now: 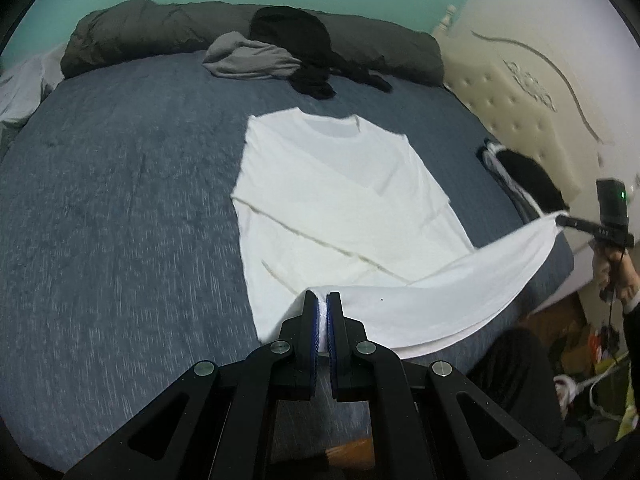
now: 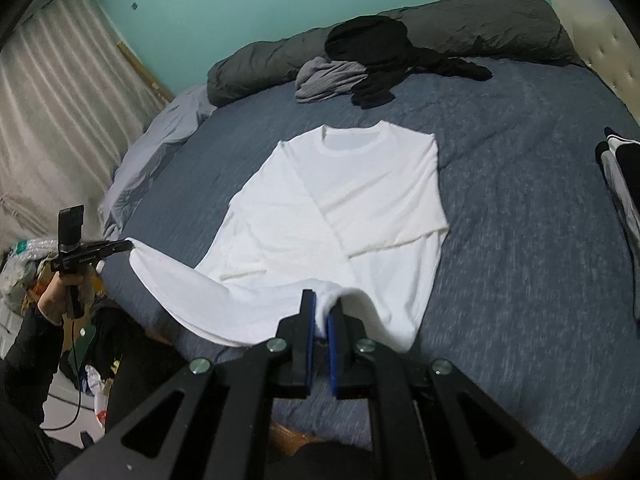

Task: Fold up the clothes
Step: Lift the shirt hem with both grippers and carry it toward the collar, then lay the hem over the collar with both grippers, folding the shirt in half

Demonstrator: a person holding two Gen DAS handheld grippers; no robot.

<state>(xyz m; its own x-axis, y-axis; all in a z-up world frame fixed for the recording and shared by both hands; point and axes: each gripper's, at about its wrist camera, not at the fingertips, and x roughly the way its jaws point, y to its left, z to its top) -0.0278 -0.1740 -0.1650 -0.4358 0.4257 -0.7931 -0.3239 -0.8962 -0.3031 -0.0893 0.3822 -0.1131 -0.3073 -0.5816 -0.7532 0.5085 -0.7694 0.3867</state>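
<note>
A white long-sleeved shirt (image 1: 340,184) (image 2: 360,192) lies face up on the blue-grey bed (image 1: 120,200) (image 2: 520,240), collar at the far end and both sleeves folded across the chest. Its bottom hem is lifted off the bed and stretched between the two grippers. My left gripper (image 1: 323,304) is shut on one hem corner; in the right wrist view it (image 2: 127,245) shows at the left, held by a hand. My right gripper (image 2: 322,304) is shut on the other hem corner and appears at the right edge (image 1: 560,220) of the left wrist view.
A rolled dark grey duvet (image 1: 160,36) lies along the far edge, with a grey garment (image 1: 248,56) and a black garment (image 1: 296,32) against it. A black-and-white garment (image 1: 520,180) lies by the cream headboard (image 1: 520,100). Curtains (image 2: 48,120) and floor clutter (image 2: 20,268) stand beside the bed.
</note>
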